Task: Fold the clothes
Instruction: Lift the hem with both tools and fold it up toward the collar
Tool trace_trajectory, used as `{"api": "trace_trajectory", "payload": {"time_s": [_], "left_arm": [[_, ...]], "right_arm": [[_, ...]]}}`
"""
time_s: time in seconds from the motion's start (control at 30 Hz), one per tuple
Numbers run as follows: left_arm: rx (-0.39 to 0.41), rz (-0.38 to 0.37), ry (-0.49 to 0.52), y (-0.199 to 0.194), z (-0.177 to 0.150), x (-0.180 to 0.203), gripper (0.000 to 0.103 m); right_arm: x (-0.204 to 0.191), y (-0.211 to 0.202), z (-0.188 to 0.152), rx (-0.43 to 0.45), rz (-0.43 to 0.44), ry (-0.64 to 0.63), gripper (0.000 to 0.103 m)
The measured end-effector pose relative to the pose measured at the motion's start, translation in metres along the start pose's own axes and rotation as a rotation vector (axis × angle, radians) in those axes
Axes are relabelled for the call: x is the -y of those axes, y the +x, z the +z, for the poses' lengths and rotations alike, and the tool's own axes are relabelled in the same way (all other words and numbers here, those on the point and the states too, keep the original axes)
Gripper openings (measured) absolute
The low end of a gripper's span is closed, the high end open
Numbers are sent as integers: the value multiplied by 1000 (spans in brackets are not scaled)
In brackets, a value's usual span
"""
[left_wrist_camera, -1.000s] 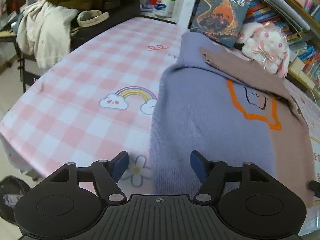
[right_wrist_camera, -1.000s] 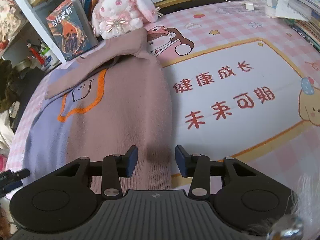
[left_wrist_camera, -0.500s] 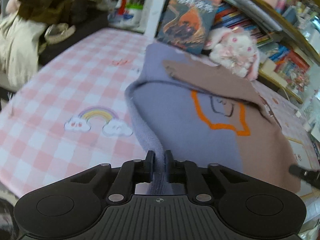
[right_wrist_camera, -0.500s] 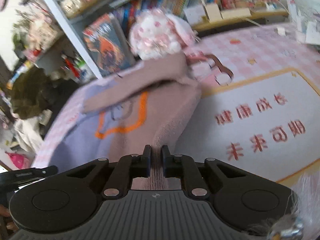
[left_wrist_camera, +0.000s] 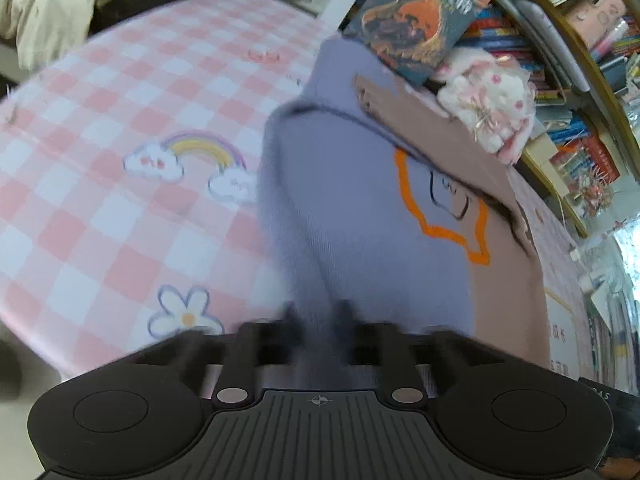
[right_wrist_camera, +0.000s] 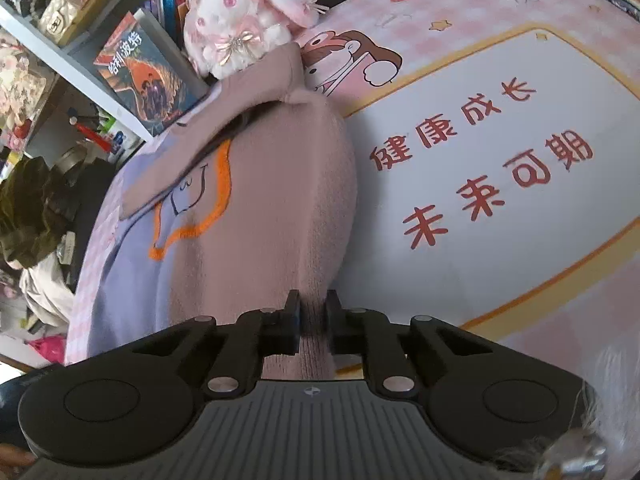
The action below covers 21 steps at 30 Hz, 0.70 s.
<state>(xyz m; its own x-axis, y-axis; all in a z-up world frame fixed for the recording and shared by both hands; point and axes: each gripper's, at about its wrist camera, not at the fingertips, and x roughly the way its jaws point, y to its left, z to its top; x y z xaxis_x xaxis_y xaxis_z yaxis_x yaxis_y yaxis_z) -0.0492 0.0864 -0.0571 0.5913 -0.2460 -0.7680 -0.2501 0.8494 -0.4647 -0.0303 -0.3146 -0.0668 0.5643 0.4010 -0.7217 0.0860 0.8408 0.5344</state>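
A knitted sweater, lilac on one half [left_wrist_camera: 360,220] and dusty pink on the other [right_wrist_camera: 280,208], lies on the table with an orange outline motif on its front and one pink sleeve folded across the chest. My left gripper [left_wrist_camera: 318,316] pinches the lilac hem corner; its jaws are closing with the cloth between them, and the view is blurred. My right gripper [right_wrist_camera: 312,312] is shut on the pink hem corner. Both corners are drawn up into ridges running toward the fingers.
A pink checked tablecloth [left_wrist_camera: 120,220] with rainbow and flower prints covers the table. A printed mat with red characters [right_wrist_camera: 500,168] lies right of the sweater. A plush bunny [right_wrist_camera: 240,28] and a book [left_wrist_camera: 416,16] stand behind the collar, against bookshelves. Clothes [left_wrist_camera: 44,4] are heaped far left.
Both grippers went from open over the flat hem to shut on its corners. The pinched cloth now rises in ridges, and both views have tilted.
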Motion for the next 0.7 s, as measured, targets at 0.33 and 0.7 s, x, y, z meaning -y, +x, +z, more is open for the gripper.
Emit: {"api": "trace_trajectory", "payload": {"time_s": [0.33, 0.7], "left_arm": [[25, -45, -71, -23, -18, -10, 8], [2, -88, -161, -52, -67, -28, 8]], "right_arm": [[5, -30, -14, 28, 18, -17, 9], [31, -77, -54, -4, 47, 8, 9]]}}
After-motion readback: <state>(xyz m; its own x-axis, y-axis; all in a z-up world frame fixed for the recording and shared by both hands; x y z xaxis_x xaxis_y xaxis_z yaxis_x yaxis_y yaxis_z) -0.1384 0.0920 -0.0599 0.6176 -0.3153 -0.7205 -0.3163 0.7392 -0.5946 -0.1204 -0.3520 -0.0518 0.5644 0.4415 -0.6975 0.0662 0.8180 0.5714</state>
